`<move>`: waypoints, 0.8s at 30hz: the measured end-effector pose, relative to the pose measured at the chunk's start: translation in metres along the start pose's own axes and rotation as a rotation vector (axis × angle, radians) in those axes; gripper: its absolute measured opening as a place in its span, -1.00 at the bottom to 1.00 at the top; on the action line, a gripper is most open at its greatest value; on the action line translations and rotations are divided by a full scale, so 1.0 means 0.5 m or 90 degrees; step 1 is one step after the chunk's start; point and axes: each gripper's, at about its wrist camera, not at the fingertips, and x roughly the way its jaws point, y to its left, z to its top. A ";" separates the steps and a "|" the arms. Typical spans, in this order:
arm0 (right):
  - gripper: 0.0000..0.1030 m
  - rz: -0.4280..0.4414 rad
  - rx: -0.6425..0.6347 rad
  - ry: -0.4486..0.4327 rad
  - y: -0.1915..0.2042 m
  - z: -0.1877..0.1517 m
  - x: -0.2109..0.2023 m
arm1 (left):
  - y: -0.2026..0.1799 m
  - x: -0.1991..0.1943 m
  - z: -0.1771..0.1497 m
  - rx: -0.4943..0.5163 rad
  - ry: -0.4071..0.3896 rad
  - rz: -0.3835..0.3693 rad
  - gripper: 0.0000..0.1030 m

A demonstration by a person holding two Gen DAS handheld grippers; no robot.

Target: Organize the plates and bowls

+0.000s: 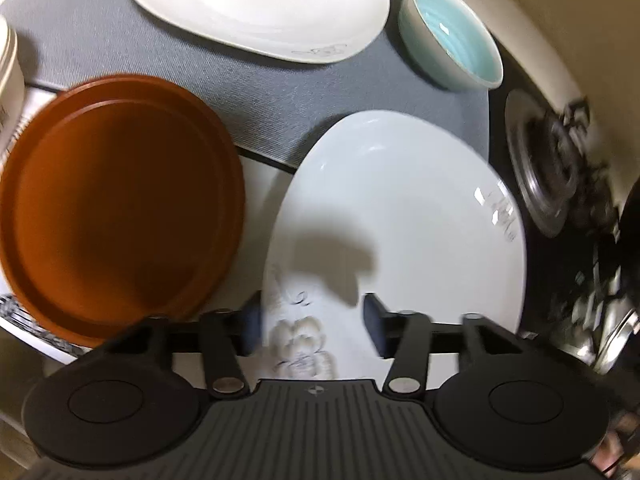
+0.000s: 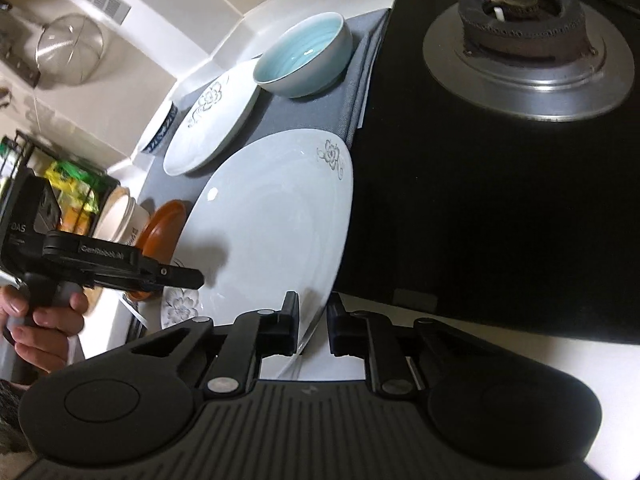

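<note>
A large white plate with grey flower prints (image 1: 400, 216) (image 2: 276, 220) is tilted, its edge between the jaws of both grippers. My left gripper (image 1: 312, 324) is open, one finger on each side of the plate's near rim. My right gripper (image 2: 313, 322) stands open around the plate's other edge, a small gap still showing. A second white flowered plate (image 1: 256, 4) (image 2: 212, 120) and a pale blue bowl (image 1: 452, 36) (image 2: 304, 56) rest on the grey mat (image 1: 256, 120) behind. An orange plate (image 1: 120, 208) (image 2: 164, 224) lies to the left.
A gas burner (image 2: 528, 36) (image 1: 556, 168) on the black stove top lies right of the mat. A blue-patterned bowl (image 2: 160, 136) sits at the mat's far end. A cream container (image 1: 8, 80) (image 2: 124, 216) stands at left. A wire rack with packets (image 2: 72, 188) and a hanging strainer (image 2: 72, 48) are beyond.
</note>
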 end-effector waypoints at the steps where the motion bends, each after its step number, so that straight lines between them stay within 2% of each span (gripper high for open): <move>1: -0.65 -0.004 -0.004 -0.002 0.002 0.000 0.003 | -0.004 0.000 -0.001 0.002 -0.006 0.000 0.19; 3: -0.65 -0.016 -0.012 -0.004 0.007 -0.002 0.007 | 0.000 -0.003 -0.012 0.017 -0.011 0.006 0.20; 4: -0.64 -0.021 -0.012 -0.006 0.008 -0.004 0.006 | -0.002 -0.004 -0.012 0.021 -0.012 0.011 0.10; 5: -0.59 -0.022 -0.009 -0.009 0.008 -0.005 0.003 | 0.001 -0.006 -0.011 0.016 -0.013 0.018 -0.14; 7: -0.49 -0.018 -0.001 -0.016 0.009 -0.005 -0.003 | 0.017 -0.005 -0.008 -0.005 -0.011 0.013 -0.41; 9: -0.29 -0.008 0.002 -0.015 0.008 -0.006 -0.004 | 0.036 -0.008 -0.011 -0.020 0.001 0.001 -0.50; 10: -0.28 -0.008 0.000 -0.011 0.008 -0.006 0.000 | 0.035 -0.003 -0.009 -0.022 0.004 -0.001 -0.53; 12: -0.28 -0.020 -0.018 -0.007 0.016 -0.007 0.008 | 0.023 -0.002 -0.007 -0.010 0.002 0.007 -0.49; 14: -0.28 -0.031 -0.033 -0.008 0.024 -0.007 0.017 | -0.002 0.010 0.002 0.010 0.002 0.012 -0.29; 15: -0.28 -0.031 -0.027 -0.004 0.023 -0.006 0.023 | -0.012 0.013 0.003 0.019 0.001 0.016 -0.28; 17: -0.31 -0.027 -0.006 0.001 0.018 -0.006 0.029 | -0.022 0.017 0.001 0.043 -0.003 0.025 -0.31; 19: -0.48 -0.045 -0.021 0.002 0.025 -0.006 0.023 | -0.025 0.022 0.001 0.057 -0.011 0.022 -0.37; 24: -0.51 -0.030 -0.054 0.003 0.028 0.003 0.003 | -0.016 0.029 0.005 0.032 -0.002 -0.009 -0.43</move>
